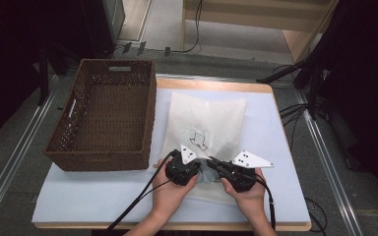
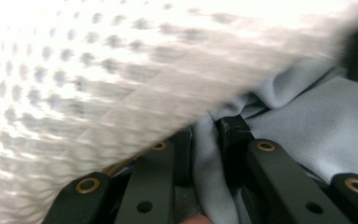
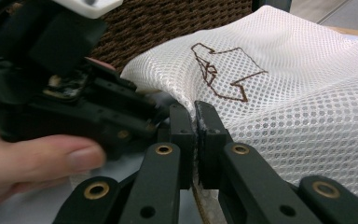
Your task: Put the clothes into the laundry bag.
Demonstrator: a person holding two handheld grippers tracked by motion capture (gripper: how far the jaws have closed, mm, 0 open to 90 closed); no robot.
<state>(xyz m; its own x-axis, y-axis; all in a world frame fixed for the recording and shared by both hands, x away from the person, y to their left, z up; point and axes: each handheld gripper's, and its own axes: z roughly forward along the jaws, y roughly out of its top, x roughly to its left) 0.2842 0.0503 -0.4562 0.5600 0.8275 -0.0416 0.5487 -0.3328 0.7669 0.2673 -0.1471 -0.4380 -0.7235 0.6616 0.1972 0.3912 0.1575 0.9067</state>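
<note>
Where the near edge of the white mesh bag [image 1: 207, 125] meets the person's two hands, both grippers work at its opening. The bag lies flat on the pale blue table cover [image 1: 275, 147], just to the right of the brown wicker basket [image 1: 106, 115], and carries a dark outline drawing [image 1: 198, 141] on its upper face. In the high view the left gripper [image 1: 191, 167] and the right gripper [image 1: 216, 168] sit close together at the bag's near edge, each held in a hand that enters from the bottom of that view, each with a pale three-cornered plate on top and a black cable trailing toward the table's front edge.

Right gripper view: the right gripper [image 3: 195, 122] has its jaws clenched on the mesh edge of the bag [image 3: 279, 88] — the thin white fabric is pinched between the two pads with no gap to either side. The drawing [image 3: 223, 70] lies just beyond the jaw tips, and the basket wall [image 3: 168, 23] shows behind. The left gripper's black body and a thumb [image 3: 46, 161] sit just beside it.

Left gripper view: the left gripper [image 2: 205, 135] has its jaws drawn nearly together on a fold of light blue-grey cloth [image 2: 307, 121], which rises between the pads — the cloth is grasped there. The blurred mesh of the bag [image 2: 98, 79] hangs over the cloth from above and to the left; a fingertip shows at the lower edge.
</note>
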